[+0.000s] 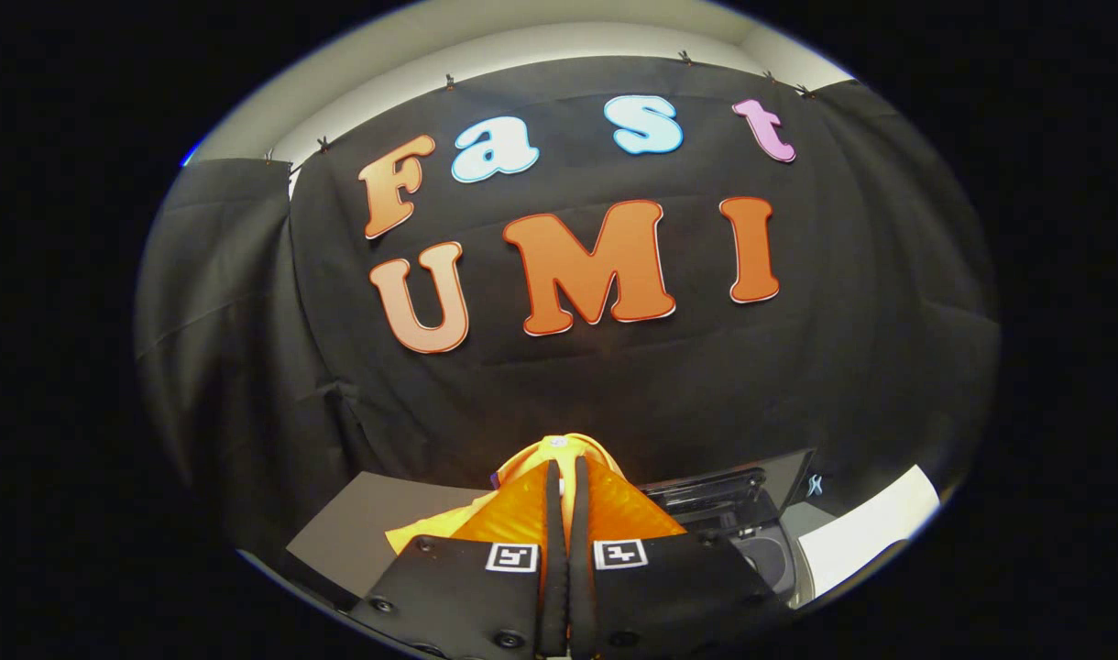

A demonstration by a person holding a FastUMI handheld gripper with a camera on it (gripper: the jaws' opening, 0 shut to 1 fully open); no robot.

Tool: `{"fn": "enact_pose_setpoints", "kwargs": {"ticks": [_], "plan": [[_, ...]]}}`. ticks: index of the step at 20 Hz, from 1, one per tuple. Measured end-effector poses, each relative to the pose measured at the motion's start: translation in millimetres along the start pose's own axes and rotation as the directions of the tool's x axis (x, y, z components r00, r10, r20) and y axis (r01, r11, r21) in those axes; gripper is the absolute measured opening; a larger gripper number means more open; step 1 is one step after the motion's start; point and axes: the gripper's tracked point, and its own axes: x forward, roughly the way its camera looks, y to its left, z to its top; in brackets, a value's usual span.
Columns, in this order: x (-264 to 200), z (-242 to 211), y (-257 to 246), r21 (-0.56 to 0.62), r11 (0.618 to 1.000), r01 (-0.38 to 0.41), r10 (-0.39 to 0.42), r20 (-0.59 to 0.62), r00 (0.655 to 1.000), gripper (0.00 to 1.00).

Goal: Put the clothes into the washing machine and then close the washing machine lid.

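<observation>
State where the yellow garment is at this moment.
In the gripper view the yellow garment is pinched between the fingers of the gripper, bunched just ahead of the fingertips, above the grey table, with the open washing machine to its right.

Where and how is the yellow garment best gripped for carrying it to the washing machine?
The gripper is shut on the yellow garment, pinching an upper fold from above while the rest hangs loose. This grip probably suits: soft cloth bunches into a ridge. The washing machine lies beside the fingers.
</observation>
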Motion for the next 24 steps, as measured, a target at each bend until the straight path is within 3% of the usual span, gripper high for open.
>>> {"fn": "enact_pose_setpoints", "kwargs": {"ticks": [9, 16, 24], "plan": [[10, 18, -66, -0.03, 0.999, -0.017, 0.017, 0.011, 1.0, 0.09], [49, -18, -93, -0.054, 0.998, -0.037, 0.033, -0.07, 0.997, 0.09], [55, -73, -132, -0.044, 0.999, -0.009, 0.003, -0.142, 0.99, 0.09]]}}
